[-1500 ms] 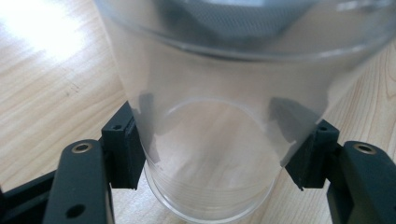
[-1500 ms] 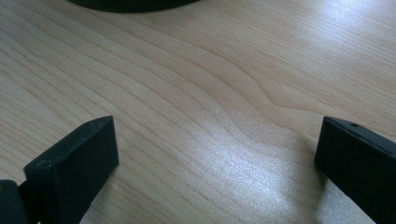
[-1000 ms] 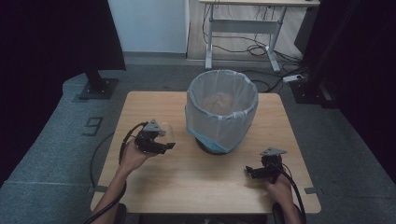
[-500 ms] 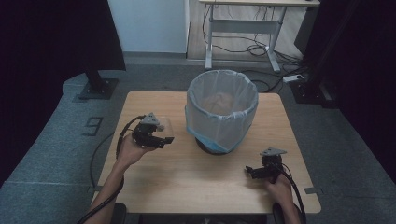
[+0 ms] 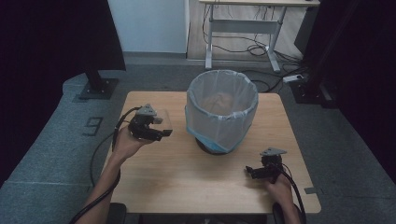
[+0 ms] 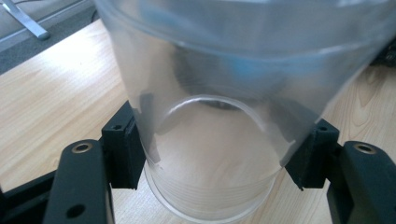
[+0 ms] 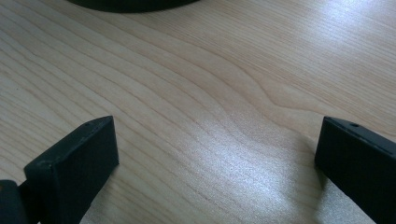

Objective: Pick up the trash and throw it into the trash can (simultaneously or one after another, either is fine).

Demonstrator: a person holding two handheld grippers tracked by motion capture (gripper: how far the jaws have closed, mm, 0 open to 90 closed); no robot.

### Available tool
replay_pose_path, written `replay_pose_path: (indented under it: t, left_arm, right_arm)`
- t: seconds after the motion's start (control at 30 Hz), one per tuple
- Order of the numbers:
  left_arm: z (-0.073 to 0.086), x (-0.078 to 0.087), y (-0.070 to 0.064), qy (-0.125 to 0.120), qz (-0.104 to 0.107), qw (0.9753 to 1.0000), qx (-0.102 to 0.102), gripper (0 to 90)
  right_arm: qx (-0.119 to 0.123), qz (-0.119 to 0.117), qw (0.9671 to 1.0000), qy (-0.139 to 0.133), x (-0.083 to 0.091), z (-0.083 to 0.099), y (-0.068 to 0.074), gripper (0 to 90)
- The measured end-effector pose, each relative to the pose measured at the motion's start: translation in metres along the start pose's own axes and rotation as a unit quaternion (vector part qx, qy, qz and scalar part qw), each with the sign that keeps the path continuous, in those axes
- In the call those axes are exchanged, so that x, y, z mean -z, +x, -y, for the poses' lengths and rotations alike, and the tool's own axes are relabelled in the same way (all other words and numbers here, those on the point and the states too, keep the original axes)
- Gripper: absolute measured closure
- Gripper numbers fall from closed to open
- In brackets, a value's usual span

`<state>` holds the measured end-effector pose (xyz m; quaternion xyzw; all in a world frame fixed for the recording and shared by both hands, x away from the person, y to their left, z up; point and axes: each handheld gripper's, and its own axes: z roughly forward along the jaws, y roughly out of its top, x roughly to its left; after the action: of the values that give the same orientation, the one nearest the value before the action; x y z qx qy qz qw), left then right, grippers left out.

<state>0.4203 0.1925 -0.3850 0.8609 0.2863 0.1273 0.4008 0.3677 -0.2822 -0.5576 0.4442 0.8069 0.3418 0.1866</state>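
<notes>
Clear plastic cup (image 6: 210, 116), cylindrical and see-through, sits pinched between the two black jaws of your left hand-held gripper (image 6: 212, 154), one jaw pressed to each side of its wall; in the high view that cup (image 5: 163, 120) shows faintly just beyond the left hand-held gripper (image 5: 156, 133), over the left part of the bench and beside the bin. Whether its base touches the wood you cannot tell.

Going by size, your light wooden bench (image 5: 187, 186) carries everything. At its middle stands the round waste bin lined with a pale translucent bag (image 5: 222, 109), on a dark base with a blue band low on its wall. Through the cup's wall in the left gripper view, that bin appears as a dark and blue blur.

Your right hand-held gripper (image 5: 254, 171) rests low near the bench's front right corner, well apart from the bin. Its jaws stand spread wide over bare wood grain in the right gripper view, with nothing between them.
</notes>
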Motion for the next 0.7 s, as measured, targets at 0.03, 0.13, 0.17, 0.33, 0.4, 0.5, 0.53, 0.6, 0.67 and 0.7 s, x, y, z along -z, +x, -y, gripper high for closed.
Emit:
replay_pose_path:
  t: [0.03, 0.13, 0.17, 0.33, 0.4, 0.5, 0.53, 0.6, 0.67, 0.7]
  left_arm:
    - [-0.001, 0.001, 0.000, -0.001, 0.000, 1.0000, 0.000, 32.4]
    - [-0.008, 0.005, -0.001, -0.004, -0.001, 1.0000, -0.006, 32.4]
    - [-0.010, 0.006, -0.001, -0.005, -0.001, 1.0000, -0.007, 32.4]
    - [-0.020, 0.011, -0.001, -0.004, -0.002, 0.9999, -0.011, 32.4]
    - [-0.024, 0.014, -0.001, -0.004, -0.004, 0.9999, -0.013, 32.4]
    - [-0.030, 0.018, -0.001, -0.006, -0.004, 0.9999, -0.015, 32.4]
    - [-0.033, 0.020, -0.001, -0.007, -0.005, 0.9998, -0.015, 32.4]
    - [-0.038, 0.023, -0.001, -0.008, -0.006, 0.9998, -0.018, 32.4]
    - [-0.043, 0.026, -0.002, -0.010, -0.006, 0.9997, -0.019, 32.4]
    - [-0.044, 0.027, -0.002, -0.010, -0.005, 0.9997, -0.021, 32.4]
  right_arm:
    - [0.000, 0.000, 1.0000, 0.000, 0.000, 0.000, 0.000, 0.0]
    - [0.000, 0.000, 1.0000, 0.000, 0.000, 0.000, 0.000, 0.0]
    - [0.000, 0.000, 1.0000, 0.000, 0.000, 0.000, 0.000, 0.0]
    - [0.000, 0.000, 1.0000, 0.000, 0.000, 0.000, 0.000, 0.0]
    - [0.000, 0.000, 1.0000, 0.000, 0.000, 0.000, 0.000, 0.0]
    - [0.000, 0.000, 1.0000, 0.000, 0.000, 0.000, 0.000, 0.0]
    - [0.000, 0.000, 1.0000, 0.001, 0.000, 0.000, 0.000, 0.0]
    - [0.000, 0.000, 1.0000, 0.001, 0.000, 0.000, 0.000, 0.0]
    - [0.000, 0.000, 1.0000, 0.000, 0.000, 0.000, 0.000, 0.0]
    - [0.000, 0.000, 1.0000, 0.001, 0.000, 0.000, 0.000, 0.0]
